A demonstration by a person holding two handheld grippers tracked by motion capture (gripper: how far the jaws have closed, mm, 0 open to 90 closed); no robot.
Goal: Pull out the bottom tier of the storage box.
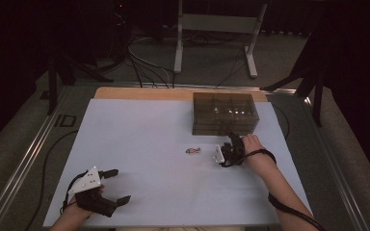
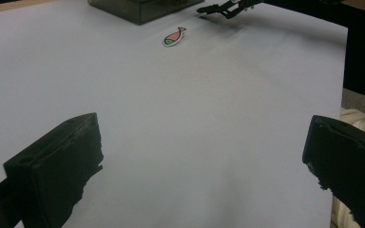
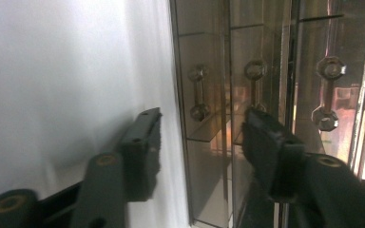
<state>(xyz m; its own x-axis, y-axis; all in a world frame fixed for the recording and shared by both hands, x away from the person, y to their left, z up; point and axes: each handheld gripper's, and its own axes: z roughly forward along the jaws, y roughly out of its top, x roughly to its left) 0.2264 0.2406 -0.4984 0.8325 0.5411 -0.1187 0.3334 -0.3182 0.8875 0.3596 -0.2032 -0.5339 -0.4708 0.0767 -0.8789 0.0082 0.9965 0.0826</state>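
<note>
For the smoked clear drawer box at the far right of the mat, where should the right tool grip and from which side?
Probably at one of the small dumbbell-shaped drawer handles on the front face of the drawer box, coming from the near side. They stand proud of the otherwise flat wall, so the jaws of the right tool can straddle one.
</note>
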